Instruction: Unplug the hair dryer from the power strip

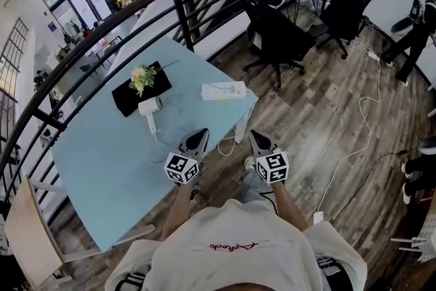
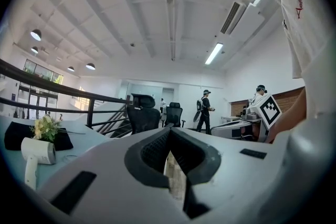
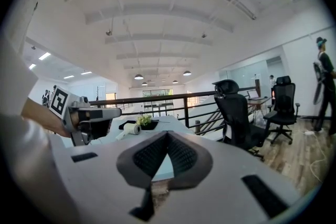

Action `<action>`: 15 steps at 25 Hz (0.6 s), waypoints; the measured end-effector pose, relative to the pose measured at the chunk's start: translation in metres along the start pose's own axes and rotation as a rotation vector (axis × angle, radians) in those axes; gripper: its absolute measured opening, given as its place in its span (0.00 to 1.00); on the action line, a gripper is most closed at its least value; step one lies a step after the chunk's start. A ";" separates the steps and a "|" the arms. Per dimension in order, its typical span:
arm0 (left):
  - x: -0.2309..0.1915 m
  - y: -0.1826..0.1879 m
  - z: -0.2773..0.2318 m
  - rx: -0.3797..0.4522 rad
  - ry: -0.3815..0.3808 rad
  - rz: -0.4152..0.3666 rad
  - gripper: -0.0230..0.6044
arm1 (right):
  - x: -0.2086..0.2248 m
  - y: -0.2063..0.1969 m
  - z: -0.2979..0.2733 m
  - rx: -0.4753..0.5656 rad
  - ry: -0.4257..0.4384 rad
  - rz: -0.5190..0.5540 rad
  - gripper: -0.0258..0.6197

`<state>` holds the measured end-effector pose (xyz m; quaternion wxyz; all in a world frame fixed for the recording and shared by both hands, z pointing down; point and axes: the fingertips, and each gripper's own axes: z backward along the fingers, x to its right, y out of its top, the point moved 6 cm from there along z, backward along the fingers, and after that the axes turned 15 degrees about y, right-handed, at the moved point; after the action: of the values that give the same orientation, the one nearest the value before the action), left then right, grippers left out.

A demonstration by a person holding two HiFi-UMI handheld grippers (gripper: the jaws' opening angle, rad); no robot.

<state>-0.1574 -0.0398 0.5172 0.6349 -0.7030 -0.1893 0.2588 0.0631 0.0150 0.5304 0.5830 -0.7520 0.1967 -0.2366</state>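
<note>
A person stands at the near corner of a pale blue table (image 1: 102, 167) on a mezzanine, a hand-held gripper in each hand, with the unplugging job not yet begun. The left gripper (image 1: 200, 135) hangs over the table's near edge and the right gripper (image 1: 256, 137) over the wooden floor (image 1: 327, 119) just beside it. Both point forward at the work, and both have their jaws pressed together with nothing between the pads, as each gripper's own view shows.

The white hair dryer (image 1: 149, 109) lies on its side near the middle of the table, just in front of a black tray (image 1: 129, 100) that carries a small bunch of flowers (image 1: 142, 77). The white power strip (image 1: 223, 90) rests flat near the table's far right edge, well apart from both grippers. A thin cord (image 1: 178, 105) trails loosely across the tabletop between dryer and strip, which suggests the two are joined. The plug itself is too small to make out from here.

Neither tool touches anything. Their level, closed, side-by-side carriage reads as an approach posture. The strip lies ahead of the right gripper, so that one looks the likelier to pull the plug while the left steadies the strip. Either would have to open before it could take hold. A black office chair (image 1: 279, 37) and the curved railing (image 1: 177, 3) stand beyond the table, clear of the reach.
</note>
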 end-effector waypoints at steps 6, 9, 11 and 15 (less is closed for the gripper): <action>-0.014 0.000 -0.049 -0.010 0.022 -0.006 0.05 | 0.048 0.009 -0.032 -0.001 0.019 0.003 0.07; -0.023 0.001 -0.072 -0.014 0.044 -0.004 0.05 | 0.072 0.016 -0.049 -0.005 0.034 0.003 0.07; -0.028 0.004 -0.087 -0.020 0.059 -0.006 0.05 | 0.086 0.022 -0.060 -0.006 0.049 0.002 0.07; -0.032 0.010 -0.114 -0.032 0.093 -0.007 0.05 | 0.116 0.034 -0.077 -0.013 0.085 -0.001 0.07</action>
<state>-0.1146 -0.1511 0.5184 0.6325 -0.7236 -0.1664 0.2206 0.1116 -0.1201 0.5285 0.5691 -0.7452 0.2224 -0.2673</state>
